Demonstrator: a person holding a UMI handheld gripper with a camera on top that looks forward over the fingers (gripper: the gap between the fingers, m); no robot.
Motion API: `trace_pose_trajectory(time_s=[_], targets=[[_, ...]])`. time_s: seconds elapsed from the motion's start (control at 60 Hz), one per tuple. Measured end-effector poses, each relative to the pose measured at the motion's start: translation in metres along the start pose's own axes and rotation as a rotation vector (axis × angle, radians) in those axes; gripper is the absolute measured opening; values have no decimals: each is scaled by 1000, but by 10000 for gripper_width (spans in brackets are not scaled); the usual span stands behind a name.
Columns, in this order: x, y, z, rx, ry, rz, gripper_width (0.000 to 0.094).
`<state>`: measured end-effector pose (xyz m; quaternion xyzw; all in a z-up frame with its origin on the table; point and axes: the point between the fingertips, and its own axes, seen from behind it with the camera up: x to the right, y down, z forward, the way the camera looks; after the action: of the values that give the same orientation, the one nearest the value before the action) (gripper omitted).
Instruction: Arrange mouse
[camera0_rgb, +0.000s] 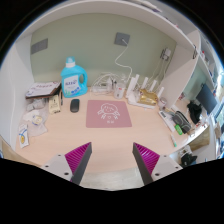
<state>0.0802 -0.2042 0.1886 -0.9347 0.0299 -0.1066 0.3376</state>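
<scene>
Gripper view shows the task barely begun: the claw (112, 165) is held released and empty, while the mouse (74, 105) is left beside the mat (108, 113) on the table (60, 140).

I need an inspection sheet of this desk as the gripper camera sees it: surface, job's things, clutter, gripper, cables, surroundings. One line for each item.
Surface: light wooden desk in a corner, bare near the fingers.
Job's things: dark mouse lies on the desk, left of the pink mouse pad, not on it.
Clutter: blue detergent bottle behind the mouse; white boxes at far left; small bottles and a yellow box behind the pad; mixed items at the right edge.
Grippers: gripper open, holding nothing, well short of the mouse.
Cables: nothing seen clearly.
Surroundings: pale wall with a grey wall plate; a dark monitor at right.
</scene>
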Motion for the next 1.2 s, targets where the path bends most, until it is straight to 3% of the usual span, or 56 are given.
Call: trace_pose_trajectory(time_s=[0.267, 0.4, 0.633, 0.85, 0.983, 1.15, 1.2], targets=[[-39, 38, 32, 3, -64, -10, 845], [-83, 43, 76, 51, -136, -16, 847], [-167, -39, 176, 216, -242, -36, 847], [-226, -113, 266, 257, -281, -36, 839], [-240, -135, 308, 230, -279, -26, 771], [-239, -139, 335, 205, -267, -20, 491], [-240, -138, 335, 208, -260, -22, 475]])
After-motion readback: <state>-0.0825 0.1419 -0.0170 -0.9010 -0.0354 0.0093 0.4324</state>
